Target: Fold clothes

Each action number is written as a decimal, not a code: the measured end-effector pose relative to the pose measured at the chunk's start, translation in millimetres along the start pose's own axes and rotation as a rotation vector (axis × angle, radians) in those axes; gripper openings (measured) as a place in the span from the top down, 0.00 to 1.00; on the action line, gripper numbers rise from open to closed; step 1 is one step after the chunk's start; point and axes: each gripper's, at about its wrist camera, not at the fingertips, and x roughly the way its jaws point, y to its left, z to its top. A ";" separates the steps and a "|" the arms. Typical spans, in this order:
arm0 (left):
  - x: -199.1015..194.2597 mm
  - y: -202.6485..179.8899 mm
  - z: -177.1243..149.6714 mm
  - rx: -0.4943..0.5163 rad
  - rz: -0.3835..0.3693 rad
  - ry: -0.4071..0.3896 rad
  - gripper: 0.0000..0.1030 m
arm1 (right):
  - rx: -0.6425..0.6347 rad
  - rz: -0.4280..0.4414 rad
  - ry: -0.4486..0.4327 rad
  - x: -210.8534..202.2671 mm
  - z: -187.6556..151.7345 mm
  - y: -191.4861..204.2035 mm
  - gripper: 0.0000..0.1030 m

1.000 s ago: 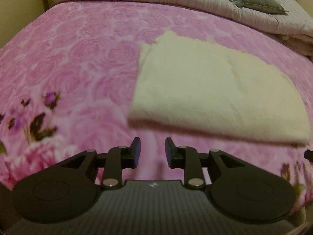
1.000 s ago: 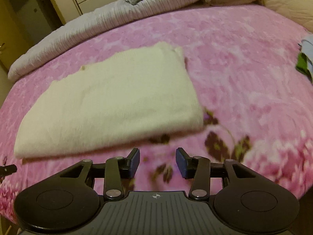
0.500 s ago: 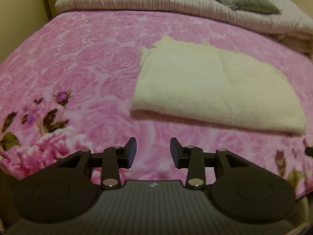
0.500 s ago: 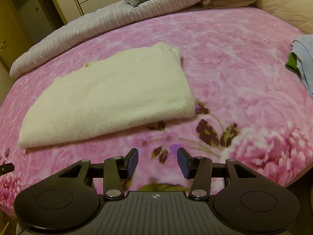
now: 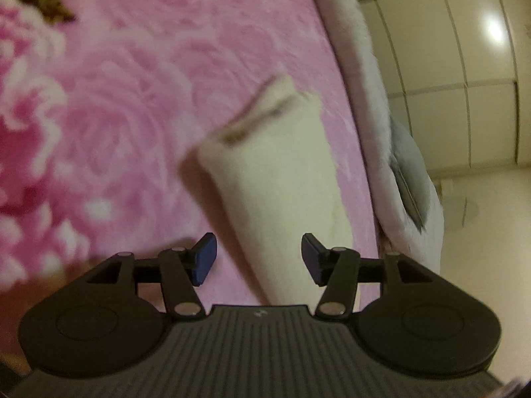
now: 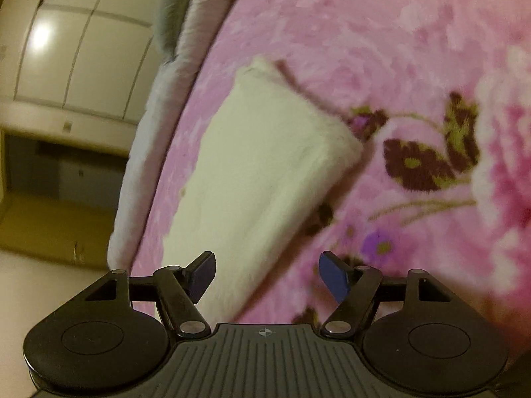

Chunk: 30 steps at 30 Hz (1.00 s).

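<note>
Left wrist view, frame rolled hard so the bed runs top to bottom. Left two thirds: pink floral blanket [image 5: 126, 126], bare and open from the upper left down to the left gripper [image 5: 257, 258]. One cream folded garment [image 5: 278, 182] lies on it at centre, its long edges running from mid-frame down toward the gripper; the layered short end faces the upper centre, blurred. Its near end sits between the jaws, which have just been opening and stand apart with a gap on each side; the pads are not on the cloth. Right of the garment: a narrow pink strip, then one pale ribbed quilt [image 5: 375, 106] along the bed's edge, one grey pillow [image 5: 410, 172] on it, and white cupboard doors [image 5: 464, 66] at far right.

Right wrist view, rolled the other way. Far left: cupboard doors [image 6: 76, 49], then the quilt [image 6: 149, 152] and pillow [image 6: 172, 10] bordering the bed. Centre: the same garment [image 6: 265, 172], its folded edge on the right side, near corner lying toward the left pad of the right gripper [image 6: 265, 278]. These jaws have just been opening too, wide, holding nothing. Right of the garment: open blanket [image 6: 381, 33] with dark leaf print, clear to the right edge.
</note>
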 end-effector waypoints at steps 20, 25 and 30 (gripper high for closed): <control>-8.3 -17.5 -2.1 0.252 0.019 -0.057 0.94 | 0.034 0.001 -0.070 -7.9 9.1 -4.3 0.93; -57.0 6.0 -40.1 0.293 0.053 -0.009 0.94 | -0.006 -0.044 -0.005 -55.1 -22.4 -29.9 0.93; -88.1 2.3 -56.9 0.489 0.162 0.090 0.87 | -0.186 -0.141 0.200 -78.7 -26.6 -36.4 0.54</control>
